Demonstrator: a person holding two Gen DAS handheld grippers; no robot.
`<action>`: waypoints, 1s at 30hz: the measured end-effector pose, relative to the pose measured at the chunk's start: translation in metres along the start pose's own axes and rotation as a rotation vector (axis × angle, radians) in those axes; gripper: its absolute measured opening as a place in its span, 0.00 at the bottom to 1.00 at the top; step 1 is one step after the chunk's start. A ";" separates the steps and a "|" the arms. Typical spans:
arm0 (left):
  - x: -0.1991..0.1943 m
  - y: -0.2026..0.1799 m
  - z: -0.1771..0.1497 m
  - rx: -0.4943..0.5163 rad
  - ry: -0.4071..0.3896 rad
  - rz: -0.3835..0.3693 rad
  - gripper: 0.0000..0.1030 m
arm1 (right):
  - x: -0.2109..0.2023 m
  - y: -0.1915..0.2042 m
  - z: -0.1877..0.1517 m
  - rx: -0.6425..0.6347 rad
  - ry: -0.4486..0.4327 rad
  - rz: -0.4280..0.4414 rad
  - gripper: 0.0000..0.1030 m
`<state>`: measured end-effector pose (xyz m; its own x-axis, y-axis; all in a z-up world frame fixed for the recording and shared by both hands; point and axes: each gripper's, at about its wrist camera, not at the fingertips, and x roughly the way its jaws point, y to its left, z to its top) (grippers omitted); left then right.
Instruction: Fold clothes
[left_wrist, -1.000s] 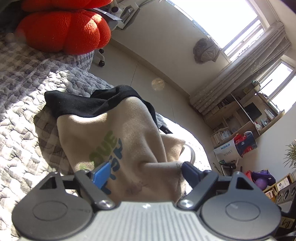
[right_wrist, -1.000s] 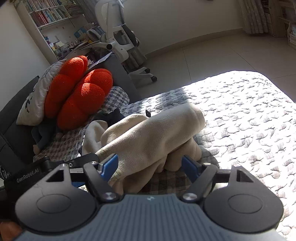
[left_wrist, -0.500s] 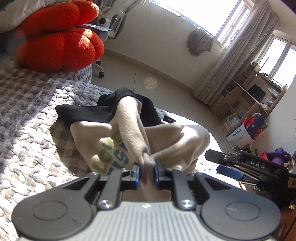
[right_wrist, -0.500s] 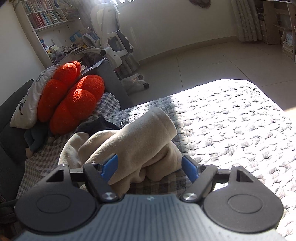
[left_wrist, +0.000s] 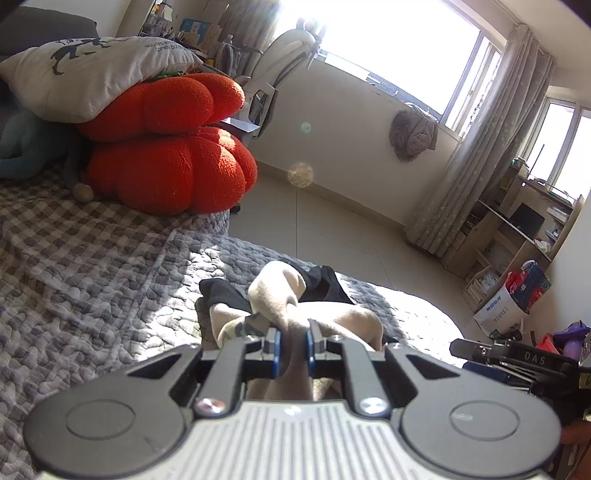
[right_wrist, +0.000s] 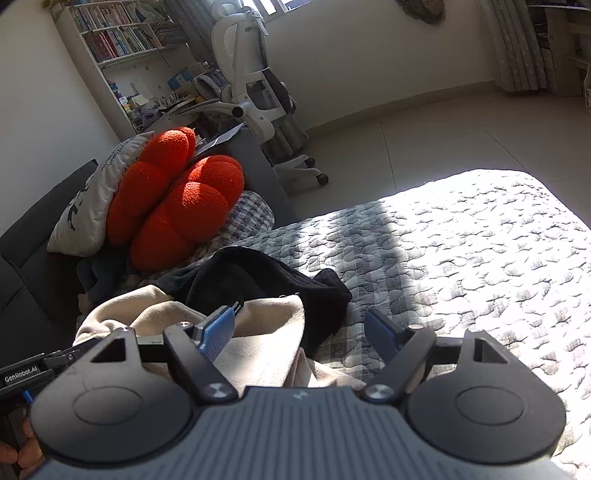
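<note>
- Left wrist view — left tongs (left_wrist: 293, 349) pinching a bunched fold of the beige sweatshirt (left_wrist: 280, 295) on the bed (left_wrist: 110, 266)
- Right tongs (right_wrist: 301, 332) spread, over sweatshirt and black garment (right_wrist: 258, 273)

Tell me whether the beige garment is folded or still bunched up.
Bunched up, not folded. The beige garment sits in a rumpled heap on the quilt, with a pinch of it clamped in the left hand-held gripper.

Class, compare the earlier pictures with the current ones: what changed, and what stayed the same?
The left gripper closed on a fold of the beige fleece garment and lifted it. The right gripper stayed open above the garment, holding nothing. The black garment and orange plush cushions stayed put.
</note>
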<state>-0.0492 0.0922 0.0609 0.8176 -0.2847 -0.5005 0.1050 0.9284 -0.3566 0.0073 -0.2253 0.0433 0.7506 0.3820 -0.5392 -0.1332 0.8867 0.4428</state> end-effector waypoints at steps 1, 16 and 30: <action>0.002 0.000 0.000 0.022 0.021 -0.010 0.13 | 0.001 0.003 -0.001 -0.006 0.005 0.008 0.79; 0.016 0.010 -0.006 -0.030 0.046 0.006 0.48 | 0.025 0.029 -0.008 0.055 0.053 0.132 0.79; 0.018 0.018 -0.007 -0.078 0.058 0.028 0.34 | 0.054 0.078 -0.025 -0.304 0.054 0.193 0.54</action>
<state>-0.0360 0.1017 0.0400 0.7853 -0.2741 -0.5551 0.0360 0.9153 -0.4011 0.0214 -0.1294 0.0308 0.6588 0.5560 -0.5068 -0.4614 0.8307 0.3114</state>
